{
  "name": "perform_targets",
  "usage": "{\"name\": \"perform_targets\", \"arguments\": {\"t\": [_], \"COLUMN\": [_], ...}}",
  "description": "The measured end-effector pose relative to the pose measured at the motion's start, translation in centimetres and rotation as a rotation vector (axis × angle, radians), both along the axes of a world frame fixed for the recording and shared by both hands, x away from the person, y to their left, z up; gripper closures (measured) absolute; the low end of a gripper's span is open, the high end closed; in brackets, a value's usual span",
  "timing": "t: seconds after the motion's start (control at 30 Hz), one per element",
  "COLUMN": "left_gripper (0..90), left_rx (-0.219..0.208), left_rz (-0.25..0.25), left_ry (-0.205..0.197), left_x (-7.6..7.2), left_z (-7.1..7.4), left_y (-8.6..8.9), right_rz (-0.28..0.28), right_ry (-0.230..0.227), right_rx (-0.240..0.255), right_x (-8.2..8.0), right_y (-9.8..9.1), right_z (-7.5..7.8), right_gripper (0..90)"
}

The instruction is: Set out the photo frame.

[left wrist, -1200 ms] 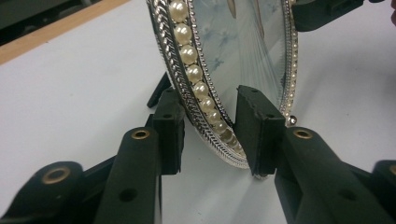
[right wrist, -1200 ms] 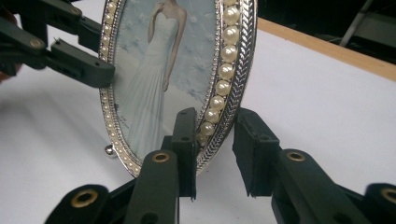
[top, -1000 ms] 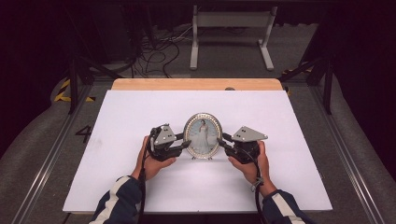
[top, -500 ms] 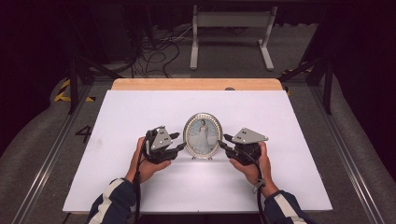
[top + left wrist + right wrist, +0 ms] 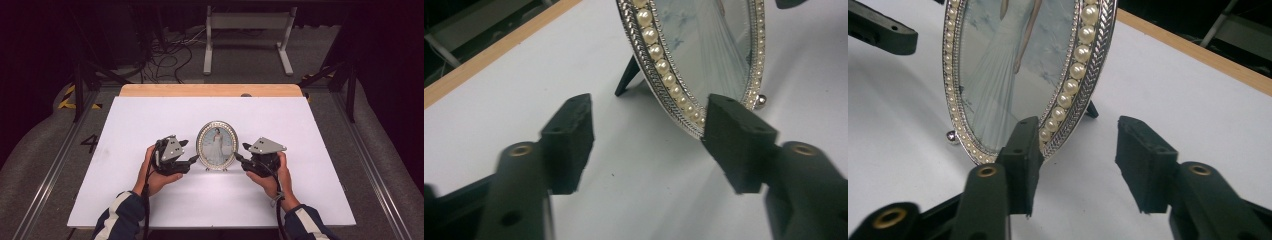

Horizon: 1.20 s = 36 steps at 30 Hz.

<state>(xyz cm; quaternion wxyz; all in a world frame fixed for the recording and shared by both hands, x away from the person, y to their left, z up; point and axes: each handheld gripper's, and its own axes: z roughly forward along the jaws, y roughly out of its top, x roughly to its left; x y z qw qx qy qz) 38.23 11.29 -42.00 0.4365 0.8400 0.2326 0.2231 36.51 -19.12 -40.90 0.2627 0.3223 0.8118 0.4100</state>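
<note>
An oval silver picture frame (image 5: 217, 145) with a pearl rim stands upright on its easel leg in the middle of the white tabletop (image 5: 150, 120); it holds a photo of a person in a long pale dress. My left gripper (image 5: 187, 151) sits just left of it, and its jaws have just been opening. In the left gripper view the frame (image 5: 704, 45) stands beyond the spread left gripper (image 5: 649, 107), with nothing pressed between the pads. My right gripper (image 5: 241, 152) is just right of the frame, also just opening. The right gripper (image 5: 1078, 125) has only bare table between its pads, beside the frame (image 5: 1008, 65).
A wooden strip (image 5: 210, 90) runs along the table's far edge. Beyond it, a white metal stand (image 5: 247, 30) and loose cables (image 5: 165, 55) lie on the dark floor. Metal rails (image 5: 55, 165) flank the table on both sides.
Both grippers let go of the frame's sides and their jaws spread. The left hand drew slightly away to the left. The frame stays standing in place.
</note>
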Motion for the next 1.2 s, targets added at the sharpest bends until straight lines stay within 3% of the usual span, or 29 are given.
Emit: {"name": "perform_targets", "arguments": {"t": [0.23,0.57,0.67,0.83,1.2], "left_gripper": [25.7,16.5,11.6,6.1,6.4], "left_rx": [0.011,0.029,0.031,0.043,0.045], "left_rz": [0.001,-0.009,-0.013,-0.035,-0.014], "left_ry": [0.007,0.027,0.050,0.050,0.044], "left_x": [-0.1,-0.1,0.0,-0.1,-0.5], "left_z": [-0.1,-0.5,-0.6,-0.8,-0.8], "left_y": [0.0,0.2,0.3,0.9,1.9], "right_rz": [-0.016,0.002,0.001,0.001,-0.007], "right_ry": [0.005,0.008,0.010,0.015,0.024], "right_rx": [-0.011,-0.026,-0.024,-0.034,-0.056], "right_x": [0.0,0.0,0.0,0.2,0.0], "right_y": [-0.1,0.2,0.1,0.1,-0.4], "right_z": [-0.2,-0.4,-0.5,-0.6,-0.9], "right_gripper": [33.6,21.4,19.0,17.4,19.0]}}
